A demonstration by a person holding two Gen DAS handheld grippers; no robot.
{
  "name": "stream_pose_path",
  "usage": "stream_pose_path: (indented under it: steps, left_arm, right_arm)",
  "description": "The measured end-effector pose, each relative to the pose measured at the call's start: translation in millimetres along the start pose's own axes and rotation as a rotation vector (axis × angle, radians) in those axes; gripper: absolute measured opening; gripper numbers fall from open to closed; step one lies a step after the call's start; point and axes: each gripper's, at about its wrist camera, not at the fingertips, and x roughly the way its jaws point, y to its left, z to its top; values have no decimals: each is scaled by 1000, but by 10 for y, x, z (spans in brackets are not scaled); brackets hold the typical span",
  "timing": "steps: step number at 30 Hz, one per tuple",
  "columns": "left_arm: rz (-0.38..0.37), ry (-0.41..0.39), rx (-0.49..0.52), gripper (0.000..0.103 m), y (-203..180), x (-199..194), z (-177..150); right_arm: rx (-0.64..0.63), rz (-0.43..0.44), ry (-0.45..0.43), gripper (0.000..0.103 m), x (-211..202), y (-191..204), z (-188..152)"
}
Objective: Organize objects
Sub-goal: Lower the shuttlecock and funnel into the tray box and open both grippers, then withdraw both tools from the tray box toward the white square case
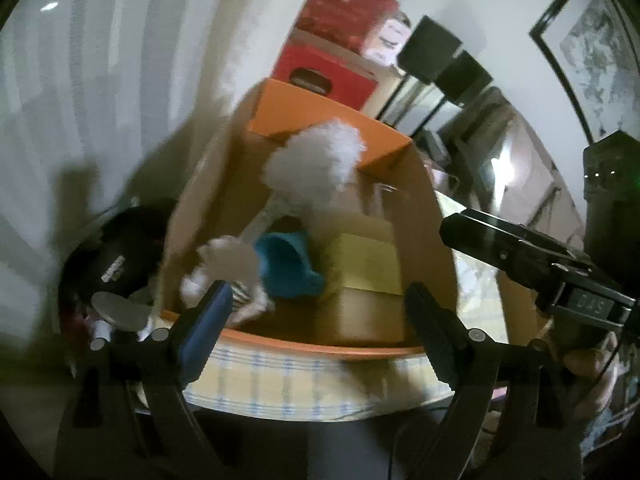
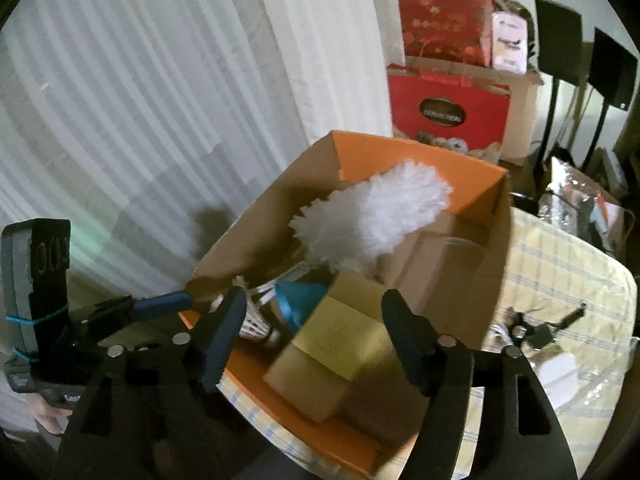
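With both the left gripper [image 1: 320, 312] and right gripper [image 2: 316, 332] jaws wide and empty, the duster [image 2: 372, 220] propped in the box [image 2: 496, 264] may tip out.

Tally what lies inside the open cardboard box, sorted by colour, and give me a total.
White: 2, the fluffy duster and the shuttlecock
Blue: 1, the cone-shaped funnel
Yellow: 1, the pad of sticky notes
Brown: 1, the small carton under the pad
Total: 5 visible in the cardboard box; anything deeper is hidden.
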Motion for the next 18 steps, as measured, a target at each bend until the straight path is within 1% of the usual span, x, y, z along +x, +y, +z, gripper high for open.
stream_pose_path:
  steps: [2, 4, 6, 9, 14, 18]
  left_arm:
    - [15, 4, 26, 87, -106, 9, -12]
    - [26, -3, 55, 88, -204, 7, -16]
    - [26, -15, 74, 101, -301, 1, -20]
    - [2, -16, 86, 101, -412, -3, -18]
    - [-4, -13, 125, 101, -615, 37, 5]
    - [-40, -3, 149, 101, -786, 80, -12]
  right_arm:
    - [5, -22, -11, 79, -86, -62, -37]
    - [10, -38, -17, 80, -159, -134, -73]
    - [17, -65, -17, 81, -235, -206, -116]
    - [13, -110, -17, 82, -331, -300, -184]
    - [49, -168, -25, 83, -514, -568, -305]
    - [99, -179, -35, 87, -655, -807, -405]
